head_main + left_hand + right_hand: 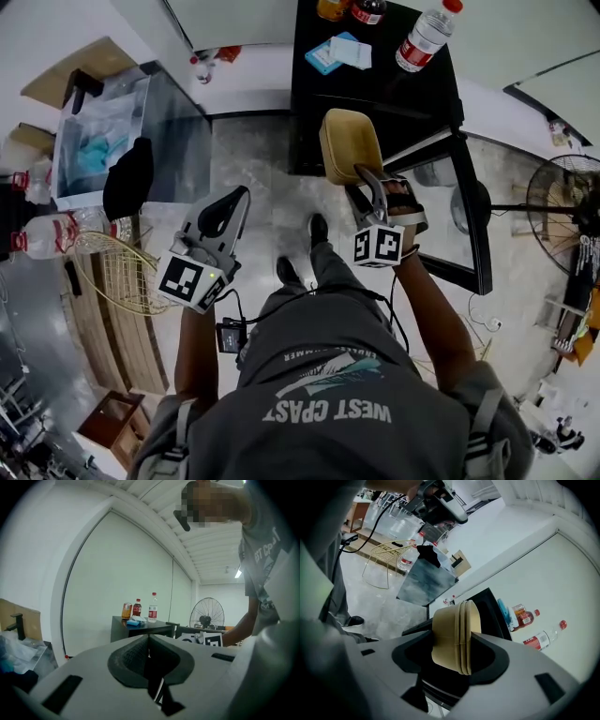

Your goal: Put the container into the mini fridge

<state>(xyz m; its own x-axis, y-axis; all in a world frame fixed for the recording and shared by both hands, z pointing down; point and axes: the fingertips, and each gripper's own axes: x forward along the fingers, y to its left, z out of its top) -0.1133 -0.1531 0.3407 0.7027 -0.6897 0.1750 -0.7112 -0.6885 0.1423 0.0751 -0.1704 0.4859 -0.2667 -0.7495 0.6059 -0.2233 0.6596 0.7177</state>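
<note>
Pale floor (253,159); right gripper (452,644) clamps tan container (449,623) before mini fridge (394,103); left gripper (236,199) closed; shirt (328,412): "WEST COAST".

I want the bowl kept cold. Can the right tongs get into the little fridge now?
Probably yes. The door of the fridge stands open, and the right tongs, gripping the container, hover right before the opening with nothing seen in between.
</note>
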